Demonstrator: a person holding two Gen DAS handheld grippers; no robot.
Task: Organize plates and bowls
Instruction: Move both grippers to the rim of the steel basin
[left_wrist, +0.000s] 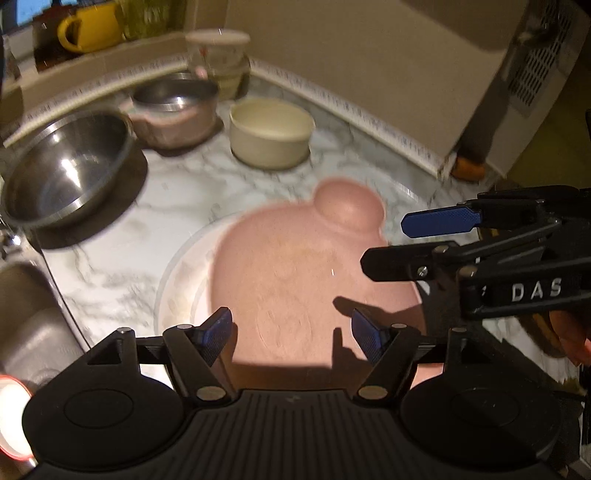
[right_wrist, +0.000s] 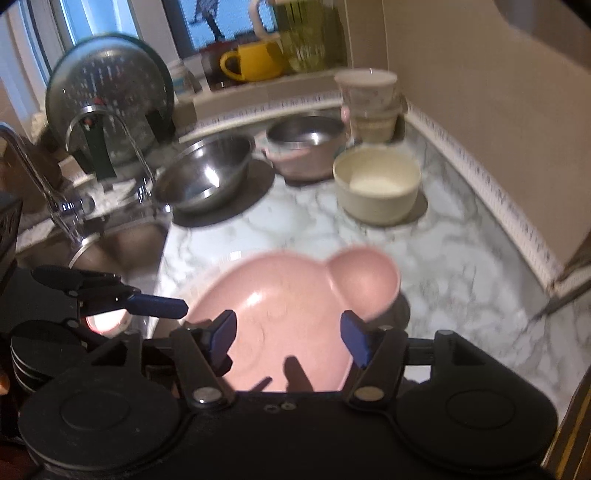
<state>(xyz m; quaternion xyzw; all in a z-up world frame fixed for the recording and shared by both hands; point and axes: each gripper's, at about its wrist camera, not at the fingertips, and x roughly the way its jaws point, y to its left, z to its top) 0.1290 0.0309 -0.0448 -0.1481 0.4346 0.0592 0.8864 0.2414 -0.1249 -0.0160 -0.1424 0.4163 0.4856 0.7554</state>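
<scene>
A pink plate with a round ear-shaped lobe (left_wrist: 295, 273) lies on a larger pale plate (left_wrist: 181, 280) on the marble counter; it also shows in the right wrist view (right_wrist: 295, 306). My left gripper (left_wrist: 291, 332) is open just above the pink plate's near edge, holding nothing. My right gripper (right_wrist: 288, 336) is open over the same plate; it also shows in the left wrist view (left_wrist: 388, 243) from the right. A cream bowl (left_wrist: 271, 133) stands behind, with a steel-lined pink bowl (left_wrist: 173, 110) and a steel mixing bowl (left_wrist: 66, 170) to the left.
A sink (right_wrist: 122, 247) with a faucet (right_wrist: 103, 129) lies left of the counter. Stacked containers (right_wrist: 369, 107) stand in the back corner. A yellow mug (right_wrist: 255, 61) and a glass jug (right_wrist: 303, 40) sit on the sill. A colander (right_wrist: 110, 92) leans behind the faucet.
</scene>
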